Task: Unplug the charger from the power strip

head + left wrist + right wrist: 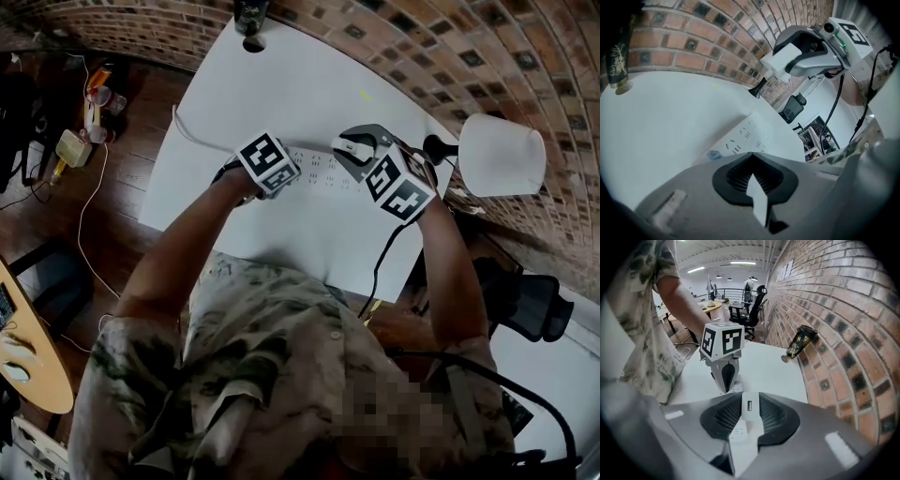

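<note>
A white power strip lies on the white table, and it also shows in the left gripper view. My left gripper stands on the strip's left end with its jaws shut; the right gripper view shows its tips resting on the strip. My right gripper is shut on the white charger. A USB port shows on the charger between the pads. In the left gripper view the charger hangs in the air well above the strip, free of the sockets.
A dark bottle stands at the table's far end by the brick wall. A white lamp shade is at the right and a black office chair below it. The strip's white cord runs off left. A black cable trails from the right gripper.
</note>
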`<state>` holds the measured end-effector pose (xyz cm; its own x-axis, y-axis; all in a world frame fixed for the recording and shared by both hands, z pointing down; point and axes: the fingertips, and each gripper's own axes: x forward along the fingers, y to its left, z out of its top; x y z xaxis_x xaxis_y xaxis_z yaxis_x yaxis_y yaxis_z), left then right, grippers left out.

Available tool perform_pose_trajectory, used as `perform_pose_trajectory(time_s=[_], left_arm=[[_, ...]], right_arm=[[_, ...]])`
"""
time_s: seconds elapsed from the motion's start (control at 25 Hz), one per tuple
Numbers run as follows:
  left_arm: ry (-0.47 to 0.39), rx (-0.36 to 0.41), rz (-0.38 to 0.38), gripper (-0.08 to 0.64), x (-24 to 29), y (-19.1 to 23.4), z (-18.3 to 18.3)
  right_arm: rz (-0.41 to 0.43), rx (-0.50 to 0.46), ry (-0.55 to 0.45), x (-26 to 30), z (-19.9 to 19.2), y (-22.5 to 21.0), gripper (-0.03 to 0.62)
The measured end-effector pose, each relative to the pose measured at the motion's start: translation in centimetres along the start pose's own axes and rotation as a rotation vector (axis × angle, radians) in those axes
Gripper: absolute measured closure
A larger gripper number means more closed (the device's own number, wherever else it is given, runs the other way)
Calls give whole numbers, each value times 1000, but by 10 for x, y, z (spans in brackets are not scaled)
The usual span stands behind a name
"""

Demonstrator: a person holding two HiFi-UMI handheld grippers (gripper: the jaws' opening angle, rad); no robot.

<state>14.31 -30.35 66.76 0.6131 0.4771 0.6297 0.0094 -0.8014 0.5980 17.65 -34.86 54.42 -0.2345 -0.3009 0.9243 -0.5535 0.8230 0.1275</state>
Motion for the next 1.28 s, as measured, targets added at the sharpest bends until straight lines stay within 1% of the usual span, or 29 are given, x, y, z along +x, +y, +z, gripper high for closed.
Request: perform_pose_trajectory(time_s=[0.12,0.2,0.28,0.4,0.52,0.6,0.76,0.84,0.96,1.08,1.2,1.28], left_arm=[[-32,9,43,558,-1,3,1],[-66,15,92,557,-6,5,1],[-130,11,152,557,-18,1,7],[-266,7,240,557,-44,-22,18],[-389,23,329,557,-68,-60,25],[-465,21,391,557,-81,-92,23],[-629,-8,464,558,-96,-172,7],[-681,-32,503,558,-97,-211,-9],[-714,-70,560,557,-89,-265,-39],[-714,-83,600,558,-79,-311,-63],[-698,-62,610,557,-70,-349,-75],[-681,-42,625,557,-70,-366,-81]], right_arm=[[-48,63,-34,-19,-14,8,488],[-75,89,-59,-31,-25,18,488],[-102,101,-97,-45,-35,30,488],[-143,130,-156,-70,-57,51,488],[-165,167,-209,-93,-85,81,488],[-170,179,-252,-105,-102,103,488],[-180,196,-356,-133,-132,143,487],[-186,222,-403,-146,-148,161,486],[-183,252,-467,-160,-169,187,486],[-179,284,-507,-169,-184,212,486],[-178,298,-529,-176,-194,236,486],[-175,293,-540,-181,-194,251,486]])
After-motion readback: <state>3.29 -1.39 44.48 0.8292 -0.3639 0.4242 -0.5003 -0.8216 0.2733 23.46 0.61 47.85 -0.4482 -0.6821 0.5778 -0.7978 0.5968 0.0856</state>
